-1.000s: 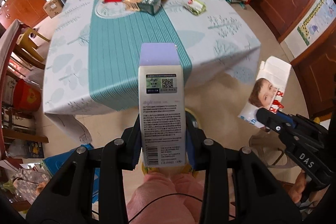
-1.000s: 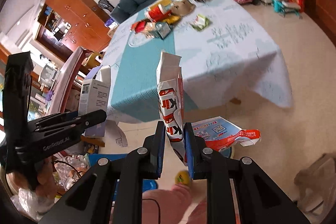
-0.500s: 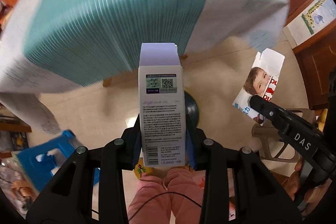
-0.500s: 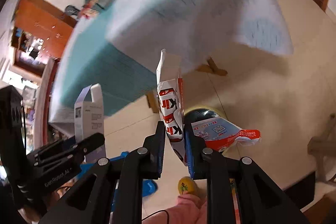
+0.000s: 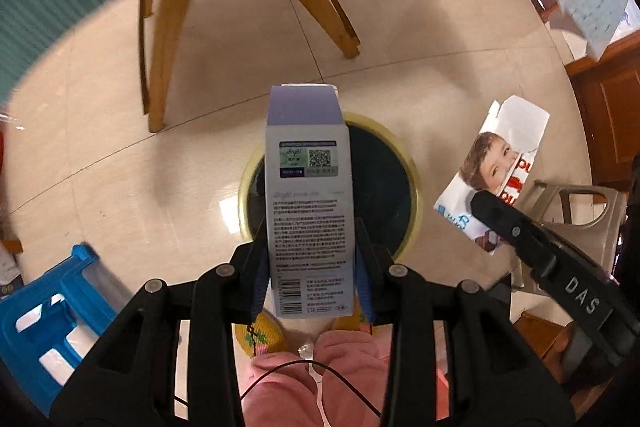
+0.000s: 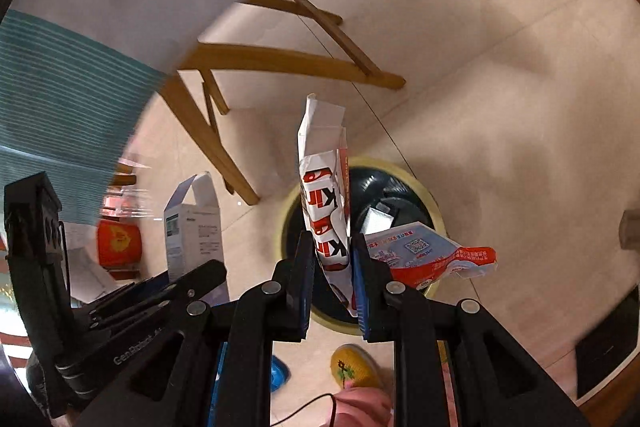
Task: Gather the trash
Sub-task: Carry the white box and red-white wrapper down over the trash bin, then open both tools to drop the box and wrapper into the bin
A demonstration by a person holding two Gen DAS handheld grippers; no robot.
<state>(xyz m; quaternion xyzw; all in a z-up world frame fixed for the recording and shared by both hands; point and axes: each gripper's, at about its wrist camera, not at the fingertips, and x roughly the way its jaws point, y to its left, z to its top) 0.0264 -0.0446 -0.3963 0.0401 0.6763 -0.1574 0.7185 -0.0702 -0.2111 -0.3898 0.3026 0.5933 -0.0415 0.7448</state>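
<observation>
Cardboard, light and crushable: the left gripper (image 5: 310,267) is pinching the grey carton (image 5: 308,203) by its sides, the right gripper (image 6: 331,267) is clamping a flattened snack box (image 6: 326,199), probably with a wrapper (image 6: 428,255), both hanging above the bin (image 5: 414,183).

The left black two-fingered hand-held gripper (image 5: 310,259) points straight down, its blue-padded fingers (image 5: 259,275) pressed against the two sides of a tall pale printed carton (image 5: 309,203). The right black hand-held gripper (image 6: 331,263) tilts steeply downward, its jaws nearly together, clamping a flattened red-and-white snack box (image 6: 326,203) that stands upright between the pads. Below both sit the person's pink-trousered legs (image 5: 316,371) and yellow knitted slippers (image 6: 354,367). Each gripper shows in the other's view, side by side.
</observation>
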